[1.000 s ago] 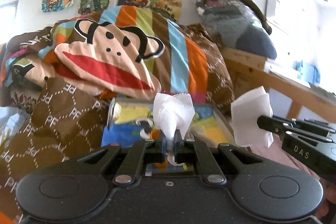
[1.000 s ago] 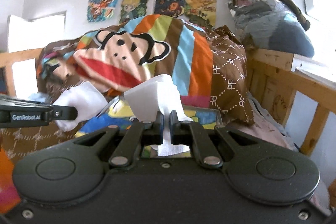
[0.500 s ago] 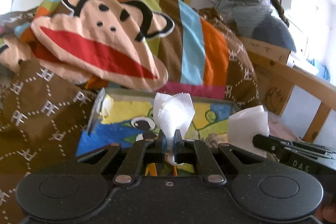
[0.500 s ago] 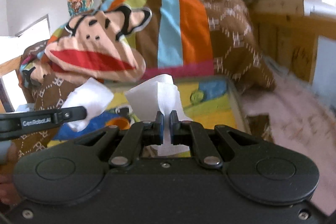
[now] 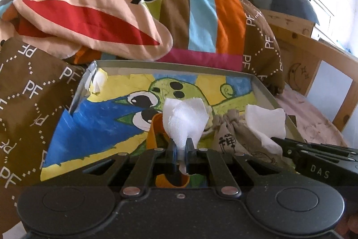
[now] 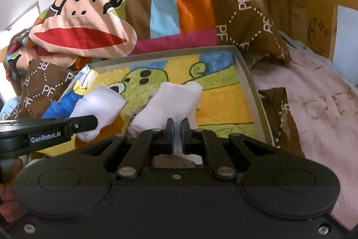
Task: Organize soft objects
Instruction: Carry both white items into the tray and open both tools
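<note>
While both sets of my fingers point down over the tray (image 5: 264,87), my left gripper (image 5: 180,150) is pinching a white gauzy cloth (image 5: 184,120) that fans out just beyond its fingertips, and my right gripper (image 6: 176,133) is pinching a white sock (image 6: 172,100) that drapes forward over the tray's painted green cartoon. Seen from my left, the right tool reads "DAS"; seen from my right, the left tool reads "GenRobot.AI". Between my two sets of fingers lies a beige pouch (image 5: 226,138) with a black character printed on it. Beyond my fingertips, a brown quilt (image 6: 241,6) repeats "PF" beside a monkey-face cushion (image 5: 89,12).
</note>
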Action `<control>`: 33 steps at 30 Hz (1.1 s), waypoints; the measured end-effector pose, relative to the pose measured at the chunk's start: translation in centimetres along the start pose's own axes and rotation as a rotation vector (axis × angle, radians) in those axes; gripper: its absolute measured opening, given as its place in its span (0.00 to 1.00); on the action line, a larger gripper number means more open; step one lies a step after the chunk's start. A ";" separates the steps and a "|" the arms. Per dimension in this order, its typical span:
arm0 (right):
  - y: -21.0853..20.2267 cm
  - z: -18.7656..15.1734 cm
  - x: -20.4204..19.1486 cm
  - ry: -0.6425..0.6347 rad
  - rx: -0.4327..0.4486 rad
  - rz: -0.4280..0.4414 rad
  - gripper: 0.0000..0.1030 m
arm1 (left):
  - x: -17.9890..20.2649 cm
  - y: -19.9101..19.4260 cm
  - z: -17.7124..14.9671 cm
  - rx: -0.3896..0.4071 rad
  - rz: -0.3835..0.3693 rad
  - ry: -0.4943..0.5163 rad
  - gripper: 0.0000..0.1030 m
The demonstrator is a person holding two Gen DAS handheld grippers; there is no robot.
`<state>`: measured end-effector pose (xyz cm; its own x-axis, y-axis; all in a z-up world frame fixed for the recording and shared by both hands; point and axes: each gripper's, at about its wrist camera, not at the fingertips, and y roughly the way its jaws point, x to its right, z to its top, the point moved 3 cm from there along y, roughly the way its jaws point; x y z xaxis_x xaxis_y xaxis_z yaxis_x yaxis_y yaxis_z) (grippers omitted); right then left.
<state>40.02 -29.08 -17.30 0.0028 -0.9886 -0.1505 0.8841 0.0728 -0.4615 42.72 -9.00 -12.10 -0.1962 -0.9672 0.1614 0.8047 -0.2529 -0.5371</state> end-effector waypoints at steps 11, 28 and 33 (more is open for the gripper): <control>-1.1 0.7 0.6 0.010 0.012 -0.017 0.14 | 0.1 -0.7 0.8 -0.043 -0.009 -0.009 0.21; -6.1 3.5 1.1 0.011 0.112 -0.027 0.78 | -0.8 -7.1 3.4 0.039 0.037 -0.041 0.48; -9.7 4.4 0.4 -0.008 0.177 -0.021 0.96 | -1.0 -10.1 3.7 0.107 0.050 -0.052 0.63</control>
<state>33.48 -30.74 -8.97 -0.0132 -0.9907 -0.1357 0.9523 0.0289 -0.3037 36.91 -5.35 -3.80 -0.1273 -0.9752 0.1808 0.8684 -0.1977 -0.4548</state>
